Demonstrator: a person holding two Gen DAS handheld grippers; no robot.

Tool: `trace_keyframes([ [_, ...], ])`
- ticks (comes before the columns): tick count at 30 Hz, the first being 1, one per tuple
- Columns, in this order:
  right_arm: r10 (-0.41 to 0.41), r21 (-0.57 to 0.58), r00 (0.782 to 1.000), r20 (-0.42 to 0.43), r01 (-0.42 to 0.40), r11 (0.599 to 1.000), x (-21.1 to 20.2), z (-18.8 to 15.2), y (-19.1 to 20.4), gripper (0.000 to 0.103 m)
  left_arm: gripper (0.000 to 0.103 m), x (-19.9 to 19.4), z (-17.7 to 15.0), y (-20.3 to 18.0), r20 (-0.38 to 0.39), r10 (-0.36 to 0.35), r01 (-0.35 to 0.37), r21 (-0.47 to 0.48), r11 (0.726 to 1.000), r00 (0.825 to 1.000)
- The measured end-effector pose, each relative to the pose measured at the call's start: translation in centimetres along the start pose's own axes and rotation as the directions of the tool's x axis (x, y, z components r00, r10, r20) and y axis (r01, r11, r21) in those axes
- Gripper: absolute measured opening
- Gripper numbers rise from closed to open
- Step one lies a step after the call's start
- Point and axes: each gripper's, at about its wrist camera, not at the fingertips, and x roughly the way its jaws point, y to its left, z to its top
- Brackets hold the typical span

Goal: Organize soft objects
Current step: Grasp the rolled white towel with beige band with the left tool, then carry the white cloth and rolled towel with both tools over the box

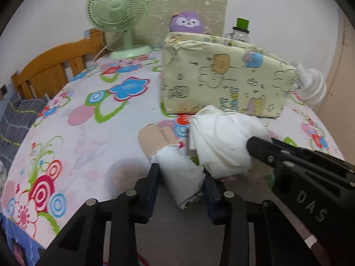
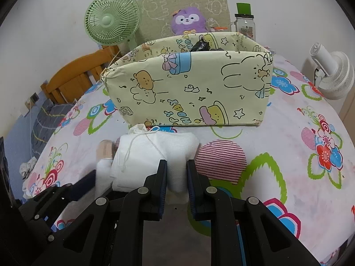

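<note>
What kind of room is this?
Probably a bedroom. The things lie on a bed with a flowery printed sheet and an orange wooden headboard. A purple plush toy sits by the wall.

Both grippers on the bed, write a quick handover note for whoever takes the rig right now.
Left gripper: fingers shut on the white roll with a tan end.
Right gripper: fingers shut on the white foam bundle tied with string.
Both lie on the floral bedsheet, just before the yellow cartoon bin.
Done: something dark already sits inside the bin.
Left: put both white pieces into it.
</note>
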Motion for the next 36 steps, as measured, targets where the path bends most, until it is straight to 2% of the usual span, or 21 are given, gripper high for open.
trace_keyframes([
  [5,-0.015,0.007,1.000,0.008,0.014,1.000,-0.6,0.1,-0.5,0.020,0.028,-0.6,0.4,-1.3,0.028,-0.013,0.012,0.032,0.999,1.000],
  [22,-0.056,0.023,0.993,0.103,0.054,0.998,-5.7,0.7,-1.7,0.020,0.027,-4.4,1.9,-4.2,0.124,-0.053,0.044,0.074,0.996,0.991],
  [36,-0.061,0.026,0.977,0.202,0.057,0.998,-11.5,2.3,-1.8,0.020,0.027,-9.5,3.6,-6.0,0.215,-0.071,0.048,0.110,0.993,0.974],
])
